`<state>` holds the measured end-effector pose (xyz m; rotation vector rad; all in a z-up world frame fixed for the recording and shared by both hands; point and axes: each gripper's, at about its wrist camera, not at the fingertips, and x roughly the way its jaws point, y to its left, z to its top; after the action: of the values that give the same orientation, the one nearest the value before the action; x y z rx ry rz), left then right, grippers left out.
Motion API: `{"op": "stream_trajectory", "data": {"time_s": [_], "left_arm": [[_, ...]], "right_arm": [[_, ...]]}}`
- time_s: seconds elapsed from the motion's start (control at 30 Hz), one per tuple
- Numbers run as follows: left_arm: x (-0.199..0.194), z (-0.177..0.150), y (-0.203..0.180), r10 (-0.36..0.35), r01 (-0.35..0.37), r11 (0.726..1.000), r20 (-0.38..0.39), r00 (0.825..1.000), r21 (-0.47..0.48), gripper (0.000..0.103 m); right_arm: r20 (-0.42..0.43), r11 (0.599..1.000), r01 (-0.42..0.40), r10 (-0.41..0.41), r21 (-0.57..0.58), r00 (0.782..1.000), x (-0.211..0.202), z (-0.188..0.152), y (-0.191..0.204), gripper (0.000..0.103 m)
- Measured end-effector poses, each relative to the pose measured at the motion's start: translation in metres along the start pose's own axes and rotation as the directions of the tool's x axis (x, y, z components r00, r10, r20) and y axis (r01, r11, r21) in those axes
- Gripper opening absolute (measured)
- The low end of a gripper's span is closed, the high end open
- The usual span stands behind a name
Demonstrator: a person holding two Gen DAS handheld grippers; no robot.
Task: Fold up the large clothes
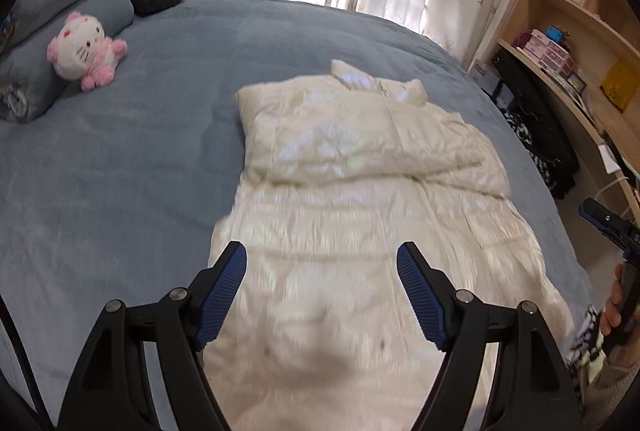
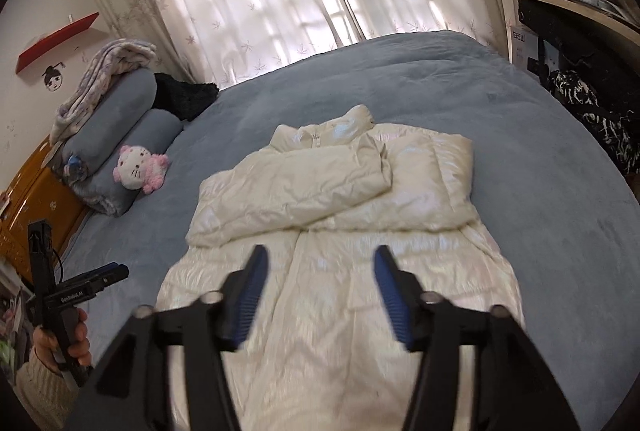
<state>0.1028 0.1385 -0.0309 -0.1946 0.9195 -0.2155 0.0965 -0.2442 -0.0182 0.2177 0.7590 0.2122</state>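
- My left gripper (image 1: 321, 263) is released: its blue pads stand wide apart with nothing between them, and they hang above the near half of the jacket (image 1: 360, 191), clear of the fabric.
- My right gripper (image 2: 320, 267) is likewise released, jaws parted and empty, above the near half of the same jacket (image 2: 332, 231).
- The jacket is a cream padded one. It lies flat on the blue bed (image 1: 120, 171), collar at the far end, hem at the near end under both tools.
- Both sleeves are folded in across the chest; in the right wrist view the left sleeve lies on top, crossing the right one just below the collar.
- The zip line runs down the middle of the body, between the two pads in each view.
- A pink and white plush cat (image 1: 86, 49) leans on the rolled blue bedding (image 2: 120, 119) at the far left of the bed, well apart from the jacket.
- My left hand (image 2: 74, 339) shows at the left edge of the right wrist view, wrapped around the gripper's handle.
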Motion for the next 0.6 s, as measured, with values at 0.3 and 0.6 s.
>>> {"op": "stream_trajectory", "data": {"time_s": [0.3,0.6], "left_arm": [[0.005,-0.066,0.040,-0.017,0.008,0.997,-0.112,0.994,-0.076,0.076],[0.033,-0.112,0.074,-0.021,-0.013,0.989,-0.225,0.974,-0.146,0.076]], "right_arm": [[-0.069,1.000,0.031,-0.031,0.002,0.997,-0.011,-0.048,-0.029,0.062],[-0.154,0.987,0.155,-0.145,0.050,0.977,-0.012,-0.092,-0.087,0.062]]}}
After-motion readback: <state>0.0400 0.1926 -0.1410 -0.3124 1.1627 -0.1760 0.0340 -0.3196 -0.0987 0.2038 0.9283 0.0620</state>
